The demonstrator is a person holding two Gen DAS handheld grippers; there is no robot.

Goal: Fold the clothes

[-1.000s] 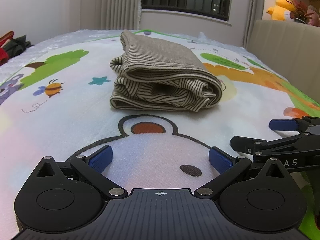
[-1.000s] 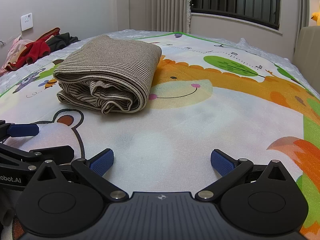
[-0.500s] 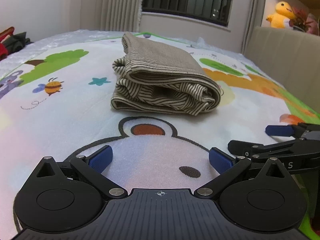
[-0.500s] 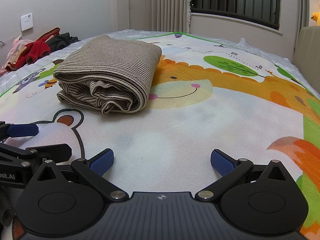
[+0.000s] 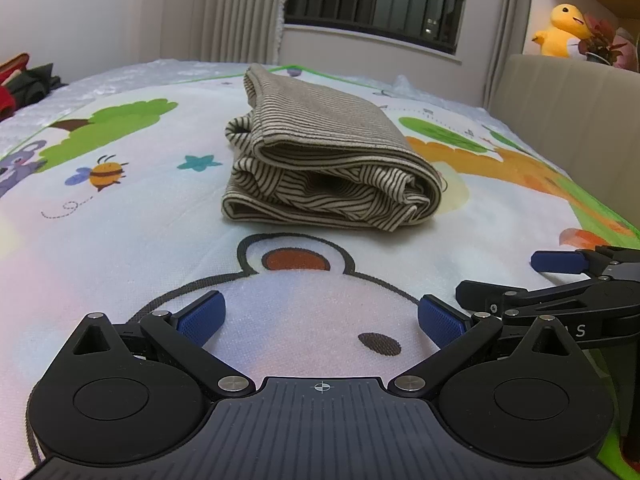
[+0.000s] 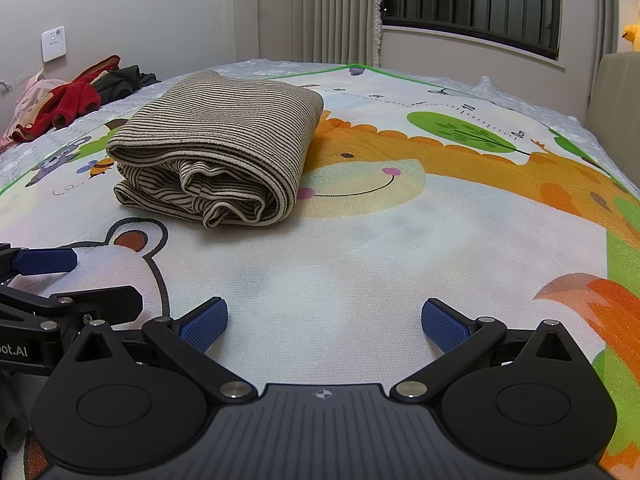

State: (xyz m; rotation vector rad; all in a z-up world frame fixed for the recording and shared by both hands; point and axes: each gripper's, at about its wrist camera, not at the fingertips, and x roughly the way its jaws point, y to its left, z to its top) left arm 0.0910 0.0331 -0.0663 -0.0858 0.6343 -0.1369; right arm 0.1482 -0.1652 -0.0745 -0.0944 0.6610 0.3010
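Your left gripper (image 5: 320,318) fingers spread empty, your right gripper (image 6: 324,320) likewise, folded brown-striped knit garment (image 5: 320,168) ahead on cartoon-printed bed sheet (image 6: 360,264)

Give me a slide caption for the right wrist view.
Folded striped garment resting on cartoon play mat, right gripper open and empty.

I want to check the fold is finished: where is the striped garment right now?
The striped garment lies folded on the cartoon mat, just beyond the bear's ear, ahead of both open grippers; in the right wrist view it sits left of the giraffe's face.
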